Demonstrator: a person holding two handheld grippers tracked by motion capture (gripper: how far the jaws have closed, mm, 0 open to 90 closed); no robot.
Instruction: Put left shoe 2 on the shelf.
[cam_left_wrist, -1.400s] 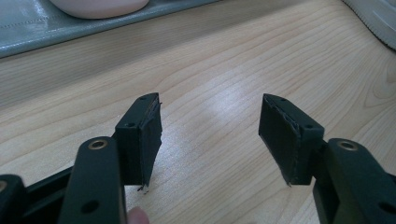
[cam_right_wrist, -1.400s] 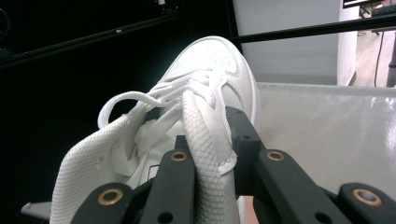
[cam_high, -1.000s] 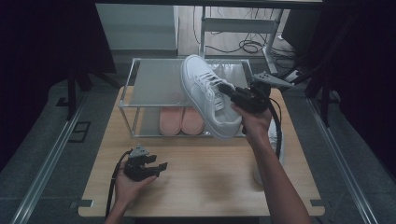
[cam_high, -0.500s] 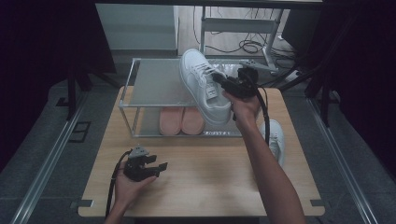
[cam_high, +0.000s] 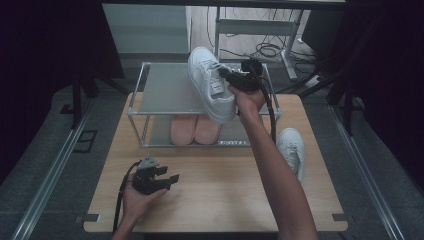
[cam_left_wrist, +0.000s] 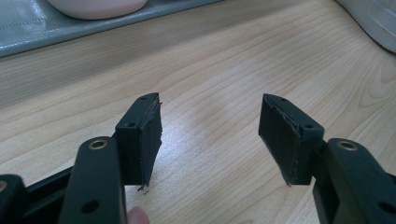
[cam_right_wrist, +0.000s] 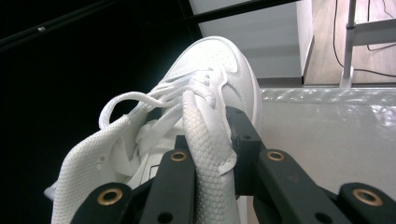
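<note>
From above, the right tongs (cam_high: 231, 80) hold a white sneaker (cam_high: 210, 85) over the top of the shoe rack (cam_high: 160, 90), arm stretched forward. The right gripper view shows them clamped on the shoe's tongue (cam_right_wrist: 205, 135). The left tongs (cam_left_wrist: 210, 135) rest low over the desk (cam_left_wrist: 210, 70), spread apart and empty.

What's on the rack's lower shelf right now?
A pair of pink slippers lies side by side on the rack's lower shelf; their toe ends are covered by the top shelf.
</note>
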